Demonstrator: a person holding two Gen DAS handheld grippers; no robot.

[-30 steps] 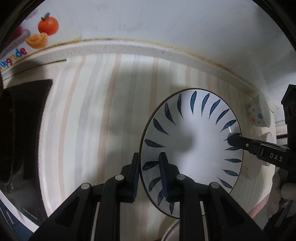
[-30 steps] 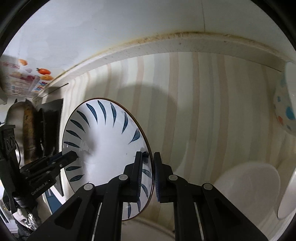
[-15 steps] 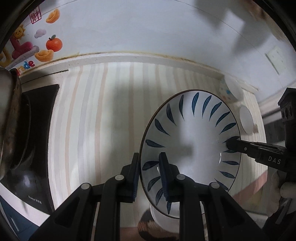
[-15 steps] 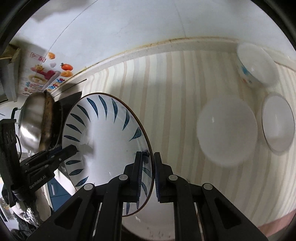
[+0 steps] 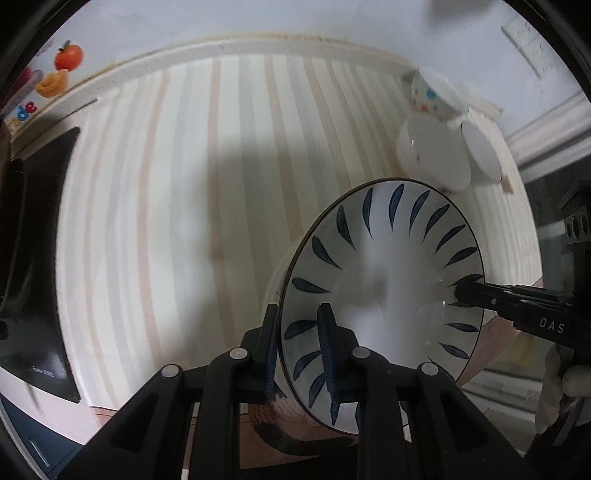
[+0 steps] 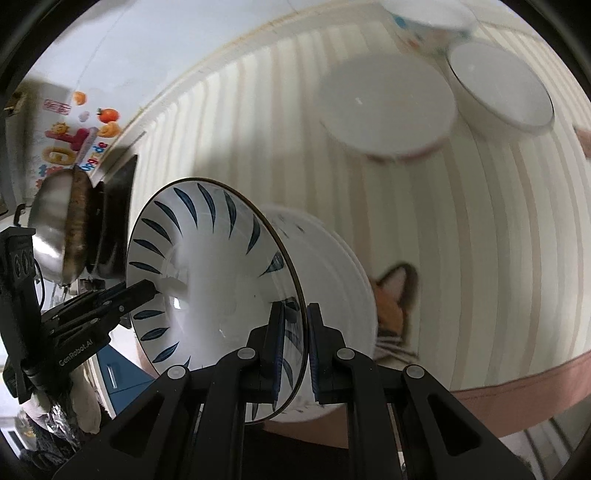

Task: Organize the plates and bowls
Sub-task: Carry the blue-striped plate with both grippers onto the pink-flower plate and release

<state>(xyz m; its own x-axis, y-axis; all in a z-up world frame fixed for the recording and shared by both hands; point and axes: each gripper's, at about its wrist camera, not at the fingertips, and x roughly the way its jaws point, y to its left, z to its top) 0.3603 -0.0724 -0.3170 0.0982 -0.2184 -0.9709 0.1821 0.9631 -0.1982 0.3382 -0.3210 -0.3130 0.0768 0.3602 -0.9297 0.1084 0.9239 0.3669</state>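
Observation:
A white plate with blue leaf marks (image 5: 384,291) (image 6: 207,280) is held in the air by its rim from two sides. My left gripper (image 5: 301,332) is shut on its left rim, and my right gripper (image 6: 295,332) is shut on its right rim. The right gripper's fingers (image 5: 476,293) also show in the left wrist view, and the left gripper's fingers (image 6: 136,290) show in the right wrist view. A white bowl with a cat picture (image 6: 332,280) sits right under the plate. Its lower part (image 5: 273,417) shows in the left wrist view.
On the striped counter (image 5: 184,221) at the far right stand a white bowl (image 6: 388,107), a white plate (image 6: 502,85) and a dotted bowl (image 6: 421,22). A black cooktop (image 5: 33,258) with a steel pan (image 6: 59,225) lies at the left. The counter's front edge (image 6: 517,391) is near.
Both grippers have lifted the plate higher and drawn it back toward the counter's front edge. The cat bowl now shows under the plate.

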